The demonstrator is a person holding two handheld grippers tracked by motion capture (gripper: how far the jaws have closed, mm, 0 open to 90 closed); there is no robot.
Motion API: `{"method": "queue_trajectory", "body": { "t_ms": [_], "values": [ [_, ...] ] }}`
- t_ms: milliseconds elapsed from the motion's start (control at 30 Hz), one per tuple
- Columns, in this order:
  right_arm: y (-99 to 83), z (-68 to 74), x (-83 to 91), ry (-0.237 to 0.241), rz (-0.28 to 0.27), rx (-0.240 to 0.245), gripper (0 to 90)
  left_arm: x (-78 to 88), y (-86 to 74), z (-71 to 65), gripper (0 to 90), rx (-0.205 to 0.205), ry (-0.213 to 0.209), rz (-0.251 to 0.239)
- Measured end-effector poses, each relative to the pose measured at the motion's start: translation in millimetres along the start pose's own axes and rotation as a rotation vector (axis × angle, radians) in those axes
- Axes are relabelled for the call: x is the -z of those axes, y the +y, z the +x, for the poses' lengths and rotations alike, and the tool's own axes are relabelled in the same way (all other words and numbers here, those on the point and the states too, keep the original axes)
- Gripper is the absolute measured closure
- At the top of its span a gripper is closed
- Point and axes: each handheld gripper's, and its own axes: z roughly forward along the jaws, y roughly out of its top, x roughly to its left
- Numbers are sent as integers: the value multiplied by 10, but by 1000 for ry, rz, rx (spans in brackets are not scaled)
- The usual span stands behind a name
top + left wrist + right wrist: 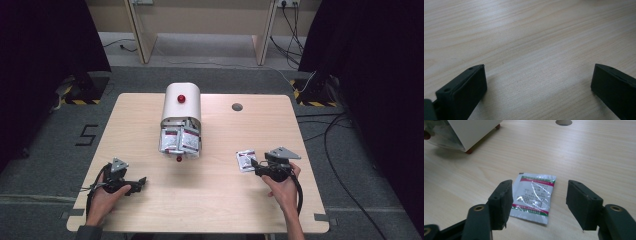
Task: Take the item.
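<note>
Right gripper view shows the right tongs (539, 203) standing apart above a white sachet (534, 197) with red and green bands, which lies flat on the tabletop (599, 157); the pads press on nothing and the packet sits free between and just past them. From the high view that sachet (245, 160) lies toward the right part of the near edge, well apart from the white dispenser (181, 103) at the middle, whose open front is crammed with more packets (180, 140). The left tongs (141, 182) rest near the near left corner, spread wide over bare wood and holding nothing.

As I read it, the step in hand is setting one packet down. To do it well, lift the right tongs straight away from the sachet so no pad drags its edge, then go to the dispenser's mouth for the next one, pinching a single packet by a corner.
</note>
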Motion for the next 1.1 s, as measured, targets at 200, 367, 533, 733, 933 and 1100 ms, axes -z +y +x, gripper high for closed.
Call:
{"method": "queue_trajectory", "body": {
  "t_ms": [200,367,533,733,933,1100],
  "values": [
    [-150,-6,135,14,9,11,316,0,0,0,0,0,0,0],
    [-220,-14,210,20,2,4,308,0,0,0,0,0,0,0],
    [-248,5,253,31,-5,1,300,2,-1,0,0,0,1,1],
    [-303,45,276,41,4,11,289,2,-1,0,0,0,1,1],
    [-352,48,296,40,10,7,284,3,-2,0,0,0,1,1],
    [-376,53,317,39,7,11,277,3,-2,-1,0,0,1,1]
  ]
}}
